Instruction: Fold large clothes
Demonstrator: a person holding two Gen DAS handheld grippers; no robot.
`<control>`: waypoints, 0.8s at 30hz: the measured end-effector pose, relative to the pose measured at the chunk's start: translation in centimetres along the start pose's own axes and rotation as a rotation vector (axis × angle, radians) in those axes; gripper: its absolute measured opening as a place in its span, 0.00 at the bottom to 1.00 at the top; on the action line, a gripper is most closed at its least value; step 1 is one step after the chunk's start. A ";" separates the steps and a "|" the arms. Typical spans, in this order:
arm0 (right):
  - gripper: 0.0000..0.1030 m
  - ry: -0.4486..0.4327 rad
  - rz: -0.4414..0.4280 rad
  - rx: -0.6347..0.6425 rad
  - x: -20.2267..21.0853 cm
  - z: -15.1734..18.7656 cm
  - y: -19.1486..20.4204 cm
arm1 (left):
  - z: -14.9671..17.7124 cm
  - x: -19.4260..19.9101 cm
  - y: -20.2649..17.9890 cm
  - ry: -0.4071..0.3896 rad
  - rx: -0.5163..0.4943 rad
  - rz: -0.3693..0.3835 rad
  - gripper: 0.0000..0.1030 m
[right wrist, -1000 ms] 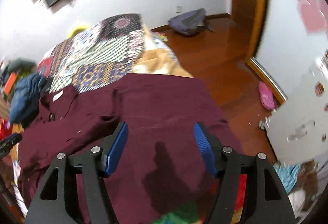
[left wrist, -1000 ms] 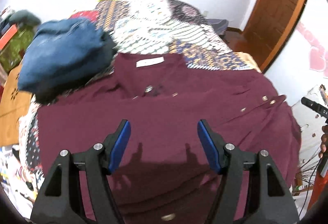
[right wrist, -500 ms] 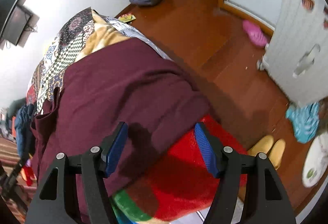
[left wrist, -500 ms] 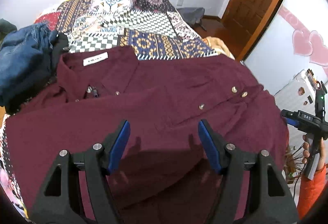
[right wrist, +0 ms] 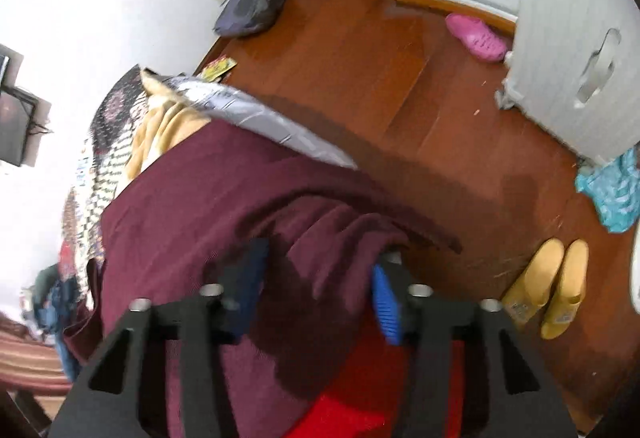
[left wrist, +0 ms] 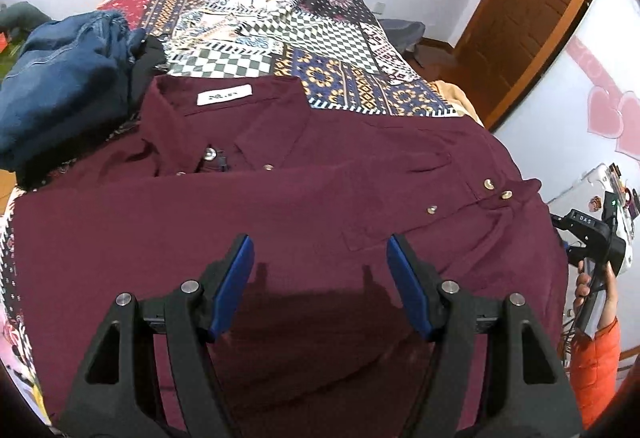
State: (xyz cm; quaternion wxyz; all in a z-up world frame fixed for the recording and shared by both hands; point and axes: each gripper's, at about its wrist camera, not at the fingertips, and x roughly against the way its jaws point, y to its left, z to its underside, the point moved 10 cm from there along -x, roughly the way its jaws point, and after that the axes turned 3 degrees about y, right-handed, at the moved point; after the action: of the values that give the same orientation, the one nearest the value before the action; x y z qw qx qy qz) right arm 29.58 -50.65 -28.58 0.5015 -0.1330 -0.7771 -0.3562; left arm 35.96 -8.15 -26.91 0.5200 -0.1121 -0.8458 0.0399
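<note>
Left gripper: fingers spread, empty, above maroon shirt spread flat over patterned quilt, collar at eleven o'clock. Right gripper: closing, bunched shirt edge between the pads, at bed's edge.

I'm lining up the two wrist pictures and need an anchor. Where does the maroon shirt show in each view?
Left wrist: the maroon shirt fills the middle and lower picture, collar with white label at upper left, spread on the bed.
Right wrist: the shirt runs from centre to lower left, its edge bunched between the closing jaws of the right gripper.
Shared landmark: the patterned patchwork bedspread beyond the shirt.
</note>
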 end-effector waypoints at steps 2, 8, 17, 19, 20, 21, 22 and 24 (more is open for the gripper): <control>0.13 -0.040 0.002 0.046 1.1 -0.4 1.3 | 0.1 0.5 0.4 -0.013 -0.006 -0.013 0.66; 0.11 -0.187 -0.056 0.231 6.7 -1.6 9.1 | 0.3 2.2 1.5 -0.057 -0.017 -0.036 0.66; 0.10 -0.258 -0.310 0.588 13.4 3.8 24.3 | 0.9 3.9 2.9 -0.089 0.012 -0.011 0.66; 0.10 -0.213 -0.335 0.652 12.6 6.5 26.1 | 1.1 4.3 3.2 -0.096 0.015 -0.006 0.66; 0.10 -0.189 -0.332 0.671 11.9 7.6 26.5 | 1.2 4.5 3.2 -0.099 0.016 -0.005 0.66; 0.11 -0.151 -0.318 0.688 10.7 8.8 26.6 | 1.4 4.7 3.4 -0.103 0.017 -0.002 0.66; 0.11 -0.125 -0.311 0.695 9.9 9.4 26.4 | 1.5 4.8 3.6 -0.106 0.017 0.000 0.66; 0.11 -0.029 -0.311 0.712 7.8 11.6 26.0 | 1.9 5.2 3.9 -0.108 0.019 0.005 0.66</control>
State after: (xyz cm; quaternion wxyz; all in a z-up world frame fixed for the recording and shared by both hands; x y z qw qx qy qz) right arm 32.67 -25.35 -13.69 0.4452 0.1637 -0.8701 -0.1338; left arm 32.62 -3.04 -24.01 0.4746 -0.1071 -0.8719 0.0551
